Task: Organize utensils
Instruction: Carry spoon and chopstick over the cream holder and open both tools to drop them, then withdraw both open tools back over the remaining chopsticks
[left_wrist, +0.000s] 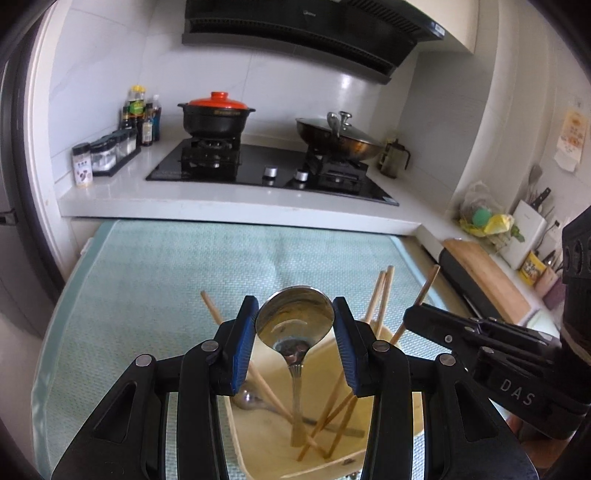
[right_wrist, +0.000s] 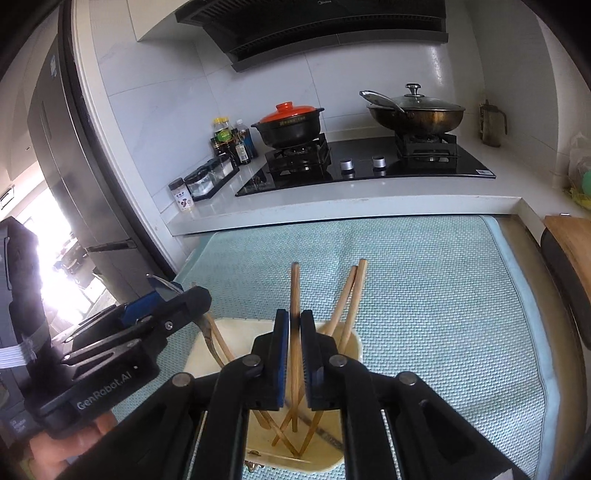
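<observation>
Two utensils were in hand over the wooden tray (left_wrist: 369, 463). Our left gripper (left_wrist: 295, 332) clasped a steel spoon (left_wrist: 295, 317) by its bowl, handle slanting down: rigid, slick. Our right gripper (right_wrist: 294, 354) pinched one chopstick (right_wrist: 294, 291) mid-length, upright, light, stiff, tip toward the far stove (right_wrist: 369, 166).

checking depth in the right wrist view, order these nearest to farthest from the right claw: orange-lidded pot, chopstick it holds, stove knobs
1. chopstick, gripped in the right claw.
2. stove knobs, across the mat at the hob's front edge.
3. orange-lidded pot, behind them on the back-left burner.
</observation>
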